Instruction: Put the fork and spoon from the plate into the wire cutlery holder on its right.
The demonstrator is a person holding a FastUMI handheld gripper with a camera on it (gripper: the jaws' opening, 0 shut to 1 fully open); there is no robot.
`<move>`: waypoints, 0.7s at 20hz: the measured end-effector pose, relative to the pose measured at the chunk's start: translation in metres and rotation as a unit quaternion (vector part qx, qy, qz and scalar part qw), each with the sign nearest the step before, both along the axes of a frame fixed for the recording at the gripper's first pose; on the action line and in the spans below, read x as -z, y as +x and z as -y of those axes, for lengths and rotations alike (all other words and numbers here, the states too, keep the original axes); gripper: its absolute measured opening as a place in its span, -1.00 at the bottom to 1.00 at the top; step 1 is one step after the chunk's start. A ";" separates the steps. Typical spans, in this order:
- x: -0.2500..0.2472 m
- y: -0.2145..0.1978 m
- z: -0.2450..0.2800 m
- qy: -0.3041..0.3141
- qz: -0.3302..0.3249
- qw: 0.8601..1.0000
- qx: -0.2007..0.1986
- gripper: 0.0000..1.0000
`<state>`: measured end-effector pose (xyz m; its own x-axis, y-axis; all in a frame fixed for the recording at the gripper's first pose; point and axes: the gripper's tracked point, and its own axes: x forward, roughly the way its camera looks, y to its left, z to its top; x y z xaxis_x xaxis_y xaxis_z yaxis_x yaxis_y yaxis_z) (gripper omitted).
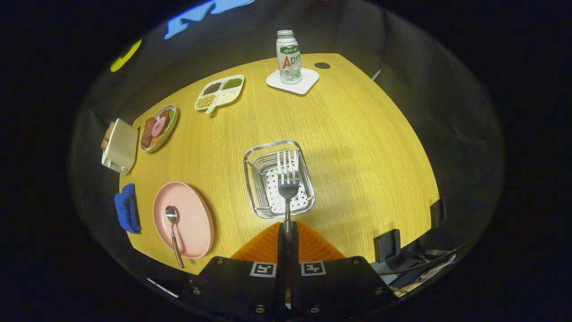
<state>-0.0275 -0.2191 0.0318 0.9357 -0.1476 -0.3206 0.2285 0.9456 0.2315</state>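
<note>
Steel tines of the fork (287, 174) point up the frame over the wire cutlery holder (278, 179) at centre, its handle pinched between the pressed-together fingers of the tool (287, 229) just below. Left of the holder, low in the frame, the spoon (173, 232) lies on the pink plate (192, 214) on the wooden counter (357, 147). A blue cloth (127, 208) sits beside the plate's left edge.
</note>
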 end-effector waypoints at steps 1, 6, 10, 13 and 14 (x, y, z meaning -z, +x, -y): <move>0.000 0.001 0.000 -0.001 -0.003 1.000 0.001 -0.88; -0.017 0.000 -0.003 0.006 0.006 1.000 -0.005 -0.79; -0.032 -0.007 0.001 -0.002 0.025 1.000 0.002 -0.65; -0.036 -0.015 0.004 -0.004 0.036 0.999 0.010 -0.08; -0.037 -0.018 0.005 -0.003 0.040 0.999 0.012 -0.07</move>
<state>-0.0459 -0.2246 0.0693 0.9543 -0.1720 -0.2444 0.2321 0.9417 0.2434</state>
